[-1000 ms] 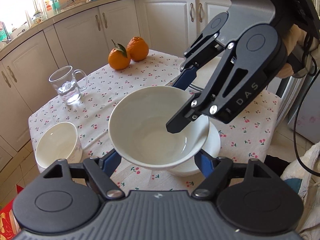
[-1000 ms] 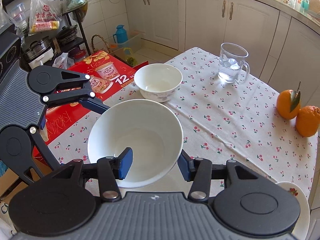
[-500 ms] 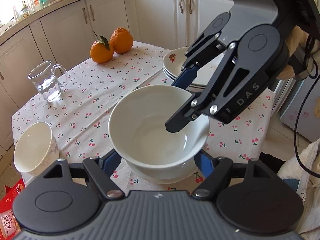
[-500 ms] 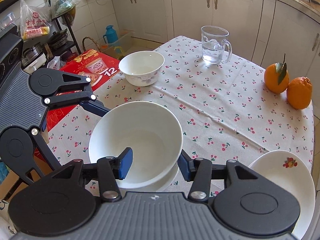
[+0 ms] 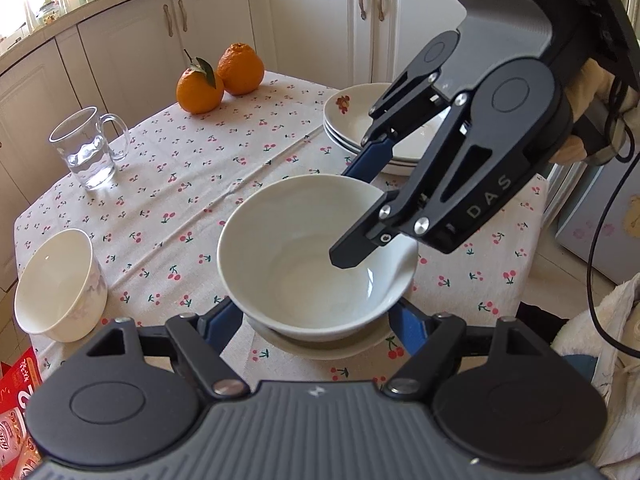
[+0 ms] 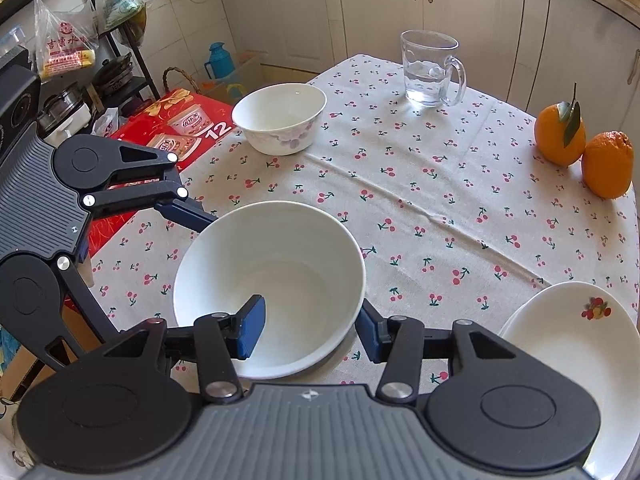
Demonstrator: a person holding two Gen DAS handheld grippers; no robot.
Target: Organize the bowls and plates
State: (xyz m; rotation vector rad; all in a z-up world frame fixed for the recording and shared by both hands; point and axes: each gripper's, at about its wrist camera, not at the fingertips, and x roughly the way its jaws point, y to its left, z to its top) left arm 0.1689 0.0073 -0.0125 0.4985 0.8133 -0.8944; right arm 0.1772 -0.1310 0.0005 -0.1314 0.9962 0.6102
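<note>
Two hand-held claws grip one large white bowl (image 5: 304, 248) at the near edge of a kitchen bench (image 5: 180, 200) covered in a cherry-print cloth. The left claw (image 5: 314, 322) is clamped on the bowl from outside, with a blue pad against each flank low on its wall. The right claw (image 6: 310, 334) is drawn as tight as it goes on the bowl's rim. One of its fingers (image 6: 252, 332) reaches down inside the bowl and the other sits outside the wall. From the left wrist camera the right claw (image 5: 356, 212) comes in from the upper right, straddling the far side of the rim. The bowl sits upright above a shallower white dish (image 5: 320, 350), whose edge shows under its base; whether the two touch cannot be told. A stack of white plates (image 5: 352, 120) with a fruit motif stands just beyond the bowl, on the right-hand side of the bench. A smaller bowl (image 6: 280, 120) with a pale floral print stands apart at the bench's opposite edge. A glass mug (image 6: 432, 72) part-filled with water stands behind it. Two oranges (image 5: 220, 80), one with a leaf, rest touching each other at the far side. A red carton (image 6: 180, 120) lies on the floor beyond the bench.
</note>
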